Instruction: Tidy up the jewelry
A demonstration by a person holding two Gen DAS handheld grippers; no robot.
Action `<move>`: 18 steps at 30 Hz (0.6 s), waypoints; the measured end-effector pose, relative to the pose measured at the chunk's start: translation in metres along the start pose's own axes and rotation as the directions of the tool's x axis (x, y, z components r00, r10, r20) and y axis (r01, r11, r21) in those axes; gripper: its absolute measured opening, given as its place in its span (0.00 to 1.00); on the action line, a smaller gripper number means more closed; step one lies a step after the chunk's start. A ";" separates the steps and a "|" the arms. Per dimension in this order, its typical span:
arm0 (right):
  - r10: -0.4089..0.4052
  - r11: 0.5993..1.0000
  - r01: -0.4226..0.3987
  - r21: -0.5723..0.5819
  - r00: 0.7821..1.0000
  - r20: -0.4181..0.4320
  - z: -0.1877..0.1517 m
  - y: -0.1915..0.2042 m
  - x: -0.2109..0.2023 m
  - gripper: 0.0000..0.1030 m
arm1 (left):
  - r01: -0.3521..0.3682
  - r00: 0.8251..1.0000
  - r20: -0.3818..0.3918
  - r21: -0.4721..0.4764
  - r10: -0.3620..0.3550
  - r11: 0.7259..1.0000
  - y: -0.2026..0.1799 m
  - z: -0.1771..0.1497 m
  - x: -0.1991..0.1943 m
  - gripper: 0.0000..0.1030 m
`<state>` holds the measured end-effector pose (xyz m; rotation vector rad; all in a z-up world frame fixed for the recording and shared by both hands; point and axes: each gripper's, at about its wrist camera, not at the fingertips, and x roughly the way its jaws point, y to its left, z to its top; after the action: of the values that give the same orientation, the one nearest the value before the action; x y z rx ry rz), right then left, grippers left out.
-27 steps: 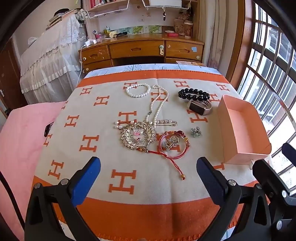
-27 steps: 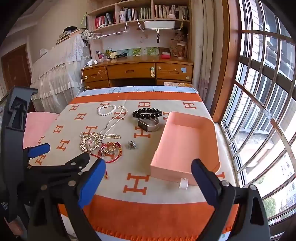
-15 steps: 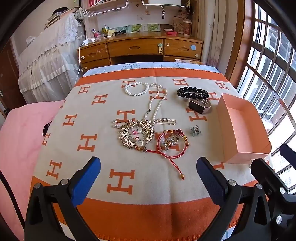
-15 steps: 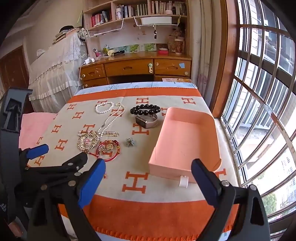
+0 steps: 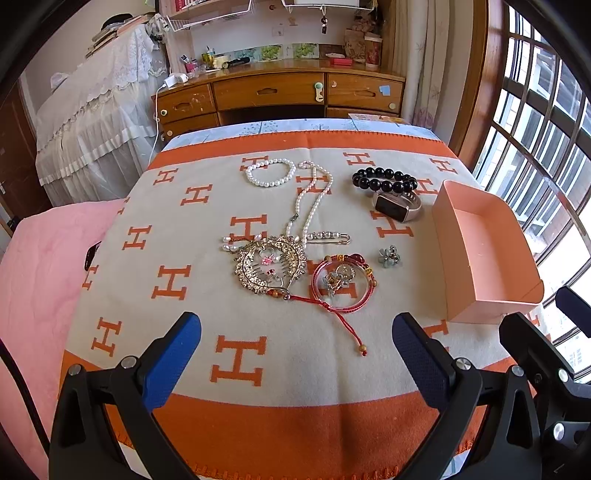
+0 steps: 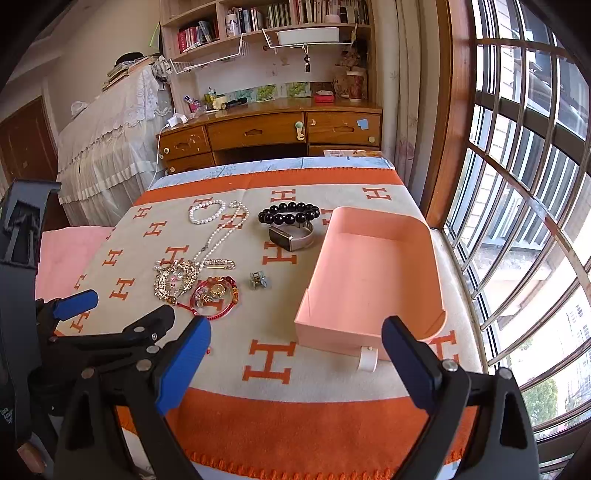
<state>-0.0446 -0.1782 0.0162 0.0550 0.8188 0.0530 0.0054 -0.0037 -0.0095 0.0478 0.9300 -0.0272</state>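
Both hand-held grippers, left point(image 5: 295, 354) and right point(image 6: 293, 354), are held wide open, empty. Red bracelet point(image 5: 343, 282), nearest, is best pinched by its rim and carried to the pink box point(image 6: 373, 273).

The only readable lettering is the orange capital "H", woven again and again across the cream blanket point(image 5: 207, 295), from six o'clock up to twelve o'clock. The spines of the books point(image 6: 295, 14) at twelve o'clock are too small to read.
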 end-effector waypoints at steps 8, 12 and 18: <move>0.002 1.000 -0.001 0.004 1.000 -0.006 0.000 -0.001 0.001 0.92 | 0.013 1.000 -0.017 -0.007 -0.013 1.000 0.001 0.000 0.003 0.99; 0.004 1.000 -0.004 0.006 1.000 -0.011 -0.002 0.000 0.003 0.92 | 0.022 0.999 -0.029 -0.010 -0.022 1.000 0.002 0.000 0.006 0.99; 0.007 1.000 -0.006 0.007 1.000 -0.015 -0.003 0.000 0.004 0.92 | 0.023 0.999 -0.042 -0.014 -0.024 1.000 0.003 -0.002 0.009 0.98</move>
<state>-0.0437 -0.1778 0.0110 0.0642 0.8339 0.0567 0.0098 -0.0008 -0.0180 0.0248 0.9733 -0.0417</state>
